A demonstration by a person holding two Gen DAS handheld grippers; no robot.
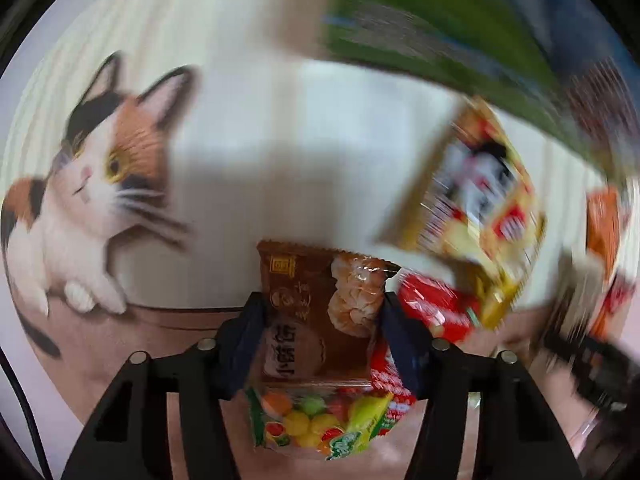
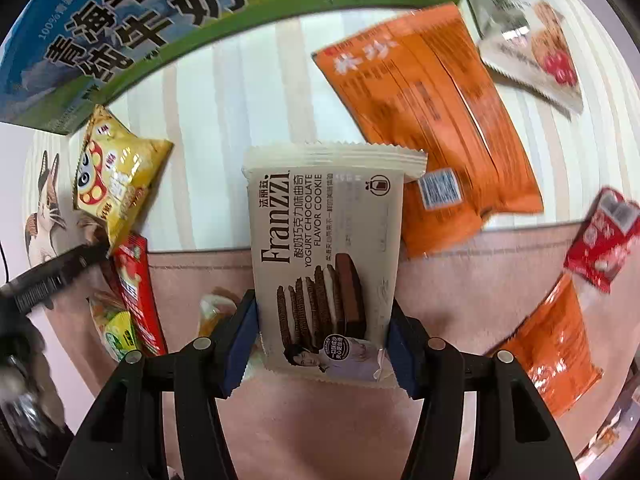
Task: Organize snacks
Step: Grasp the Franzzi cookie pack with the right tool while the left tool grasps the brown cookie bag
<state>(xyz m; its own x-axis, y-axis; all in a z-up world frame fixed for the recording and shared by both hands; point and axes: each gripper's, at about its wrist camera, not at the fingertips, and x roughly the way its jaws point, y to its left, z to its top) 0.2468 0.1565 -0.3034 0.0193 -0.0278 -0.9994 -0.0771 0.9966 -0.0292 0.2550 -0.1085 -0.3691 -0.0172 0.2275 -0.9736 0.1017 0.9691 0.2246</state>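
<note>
Still midway: both hand-held grippers carry snacks.
Left hand-held gripper (image 1: 322, 316) is clamped on a brown biscuit packet (image 1: 320, 312), right hand-held gripper (image 2: 324, 320) on a cookie packet (image 2: 326, 264); orange bags (image 2: 432, 120), a yellow packet (image 2: 116, 176) and more lie scattered across the bench (image 2: 240, 100).

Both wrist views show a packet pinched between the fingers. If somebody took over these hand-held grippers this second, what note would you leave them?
Left hand-held gripper: shut on the brown biscuit packet, above a fruit-candy bag and a red packet.
Right hand-held gripper: shut on the Franzzi cookie packet.
Loose on the cat-print mat: yellow bag, large orange packet, grey cookie packet, small red packet, second orange packet. Milk carton at the far edge.
Done: two packets picked up.
Left: place both, then sort the rest. The sorting destination is not visible.
</note>
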